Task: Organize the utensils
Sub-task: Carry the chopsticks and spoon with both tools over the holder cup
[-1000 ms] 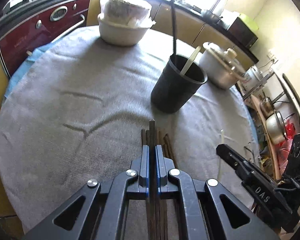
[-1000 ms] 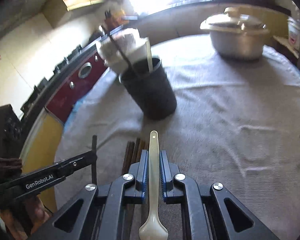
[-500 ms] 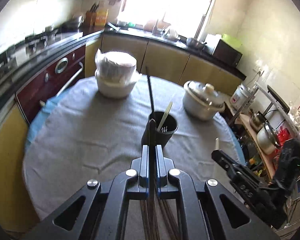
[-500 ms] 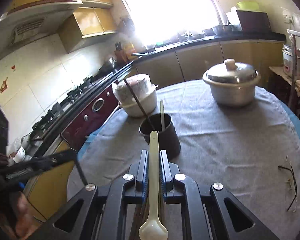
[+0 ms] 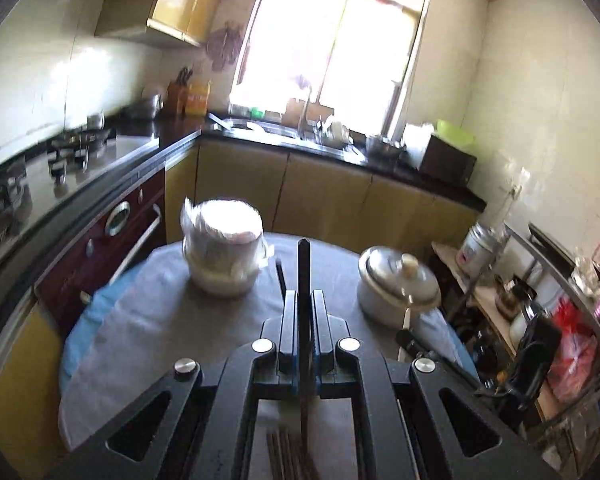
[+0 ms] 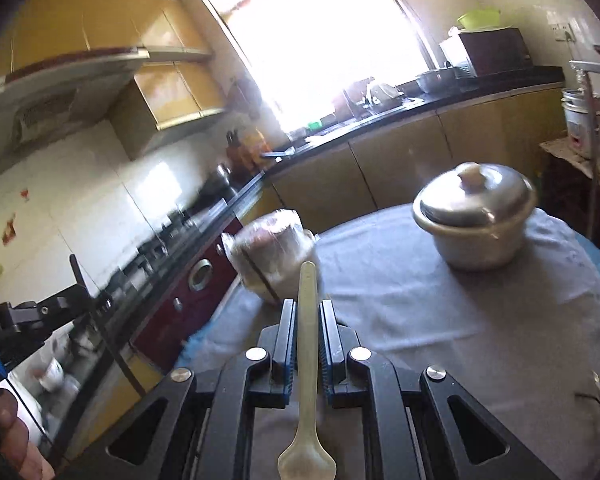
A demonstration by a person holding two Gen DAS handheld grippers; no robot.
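My left gripper [image 5: 304,312] is clamped on a dark chopstick [image 5: 303,276], which stands upright between the pads, its tip rising above them and its lower end hanging down behind. Under it, at the bottom edge of the left view, more dark chopsticks [image 5: 288,456] lie bunched on the grey tablecloth [image 5: 148,320].

My right gripper [image 6: 307,312] grips a pale spoon [image 6: 307,360] by the handle; the handle points forward past the pads and the bowl of the spoon hangs toward me, low in the view (the edges are a little blurred). From the right view, my left gripper shows at the far left with its chopstick slanting down from it.

On the round table, a bowl wrapped in plastic [image 5: 224,252] sits at the far left, near the dark red oven [image 5: 112,240]. A metal pot with a lid [image 5: 396,284] sits to the far right, well apart from the bowl.
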